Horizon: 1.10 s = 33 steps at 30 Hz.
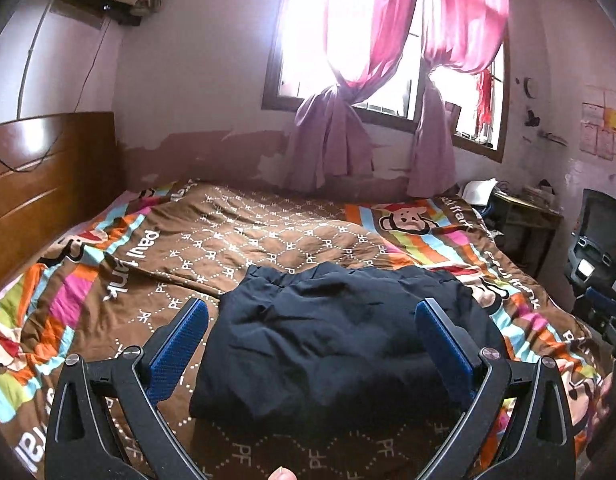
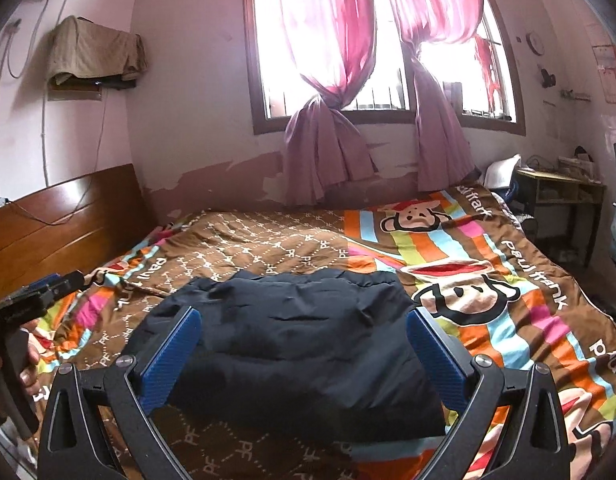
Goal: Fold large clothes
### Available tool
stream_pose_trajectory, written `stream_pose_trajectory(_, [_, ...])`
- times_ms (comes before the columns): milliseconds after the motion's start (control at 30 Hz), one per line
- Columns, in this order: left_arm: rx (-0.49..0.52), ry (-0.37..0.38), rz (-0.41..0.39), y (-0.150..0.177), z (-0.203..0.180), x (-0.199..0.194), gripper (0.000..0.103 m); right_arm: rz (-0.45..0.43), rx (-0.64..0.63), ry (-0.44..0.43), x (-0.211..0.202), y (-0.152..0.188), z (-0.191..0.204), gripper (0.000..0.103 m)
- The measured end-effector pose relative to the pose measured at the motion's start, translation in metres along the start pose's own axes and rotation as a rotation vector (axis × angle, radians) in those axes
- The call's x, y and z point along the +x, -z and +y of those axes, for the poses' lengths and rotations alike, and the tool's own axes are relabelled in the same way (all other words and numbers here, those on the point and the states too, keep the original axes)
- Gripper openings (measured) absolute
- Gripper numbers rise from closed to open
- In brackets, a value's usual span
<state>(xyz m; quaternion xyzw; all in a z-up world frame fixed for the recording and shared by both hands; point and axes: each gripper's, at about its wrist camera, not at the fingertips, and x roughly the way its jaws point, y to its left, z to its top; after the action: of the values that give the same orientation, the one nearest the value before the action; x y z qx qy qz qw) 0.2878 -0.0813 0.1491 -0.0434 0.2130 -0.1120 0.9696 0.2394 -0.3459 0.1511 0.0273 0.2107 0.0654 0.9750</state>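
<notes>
bed (image 1: 267,236): patterned quilt | pink curtains (image 1: 348,20) | wooden headboard (image 1: 47,168)

Your folded garment (image 1: 332,336) lies on the bedspread (image 1: 235,240), lower centre of frame; headboard (image 1: 47,184) at left, window (image 1: 372,40) behind at top, desk (image 1: 528,208) far right.

The folded dark garment (image 1: 340,344) is lying as a low mound on the bed (image 1: 235,240), leaving open bedspread all around it for a gripper to be passing over. The wooden headboard (image 1: 47,184) is closing the left side, the wall with knotted curtains (image 1: 332,136) is blocking the far edge, and a cluttered desk (image 2: 560,188) is crowding the right.
</notes>
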Motion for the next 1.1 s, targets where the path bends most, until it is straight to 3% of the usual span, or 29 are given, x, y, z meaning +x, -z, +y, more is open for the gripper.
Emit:
stream_pose_trajectory(600, [0.029, 0.02, -0.044, 0.043, -0.019, -0.076, 0.101, -0.043, 0.004, -0.028, -0.067, 0.032, 0.031, 0.103])
stream_pose_trajectory(1100, [0.082, 0.008, -0.088, 0.078, -0.022, -0.11, 0.101, -0.016, -0.022, -0.023, -0.087, 0.066, 0.046, 0.103])
